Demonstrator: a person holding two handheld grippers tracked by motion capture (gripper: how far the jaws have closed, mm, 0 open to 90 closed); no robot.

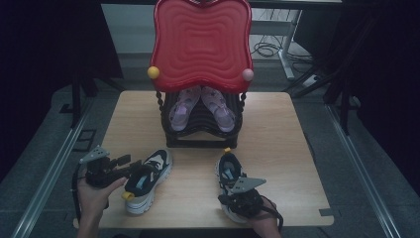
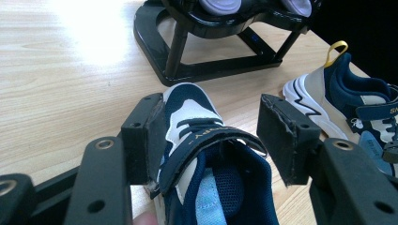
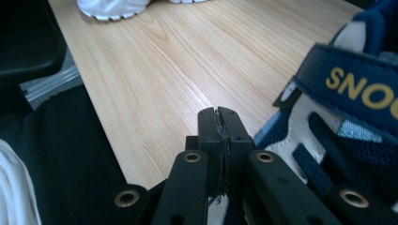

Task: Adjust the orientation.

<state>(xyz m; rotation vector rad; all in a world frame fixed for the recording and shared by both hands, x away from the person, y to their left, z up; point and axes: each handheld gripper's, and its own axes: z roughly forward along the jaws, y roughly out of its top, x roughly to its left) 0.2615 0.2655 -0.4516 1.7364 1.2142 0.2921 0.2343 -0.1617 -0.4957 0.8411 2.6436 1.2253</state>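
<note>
Two navy and white sneakers lie on the wooden table [image 1: 277,139]. My left gripper [image 1: 136,168] stands open astride the left sneaker [image 1: 151,181]. In the left gripper view [image 2: 213,117] its jaws flank the strap of that sneaker [image 2: 192,112]; the left pad lies against the shoe's side and the right pad stands clear. My right gripper [image 1: 224,199] sits over the heel end of the right sneaker [image 1: 229,171]. In the right gripper view [image 3: 218,115] its pads are pressed together beside the strap of that sneaker [image 3: 356,84], above bare wood.
A black shoe rack [image 1: 198,134] with a red wavy top [image 1: 200,39] stands at the table's far middle, holding a pair of purple sandals [image 1: 181,109]. A person's hands come in over the near edge. Dark floor and rails surround the table.
</note>
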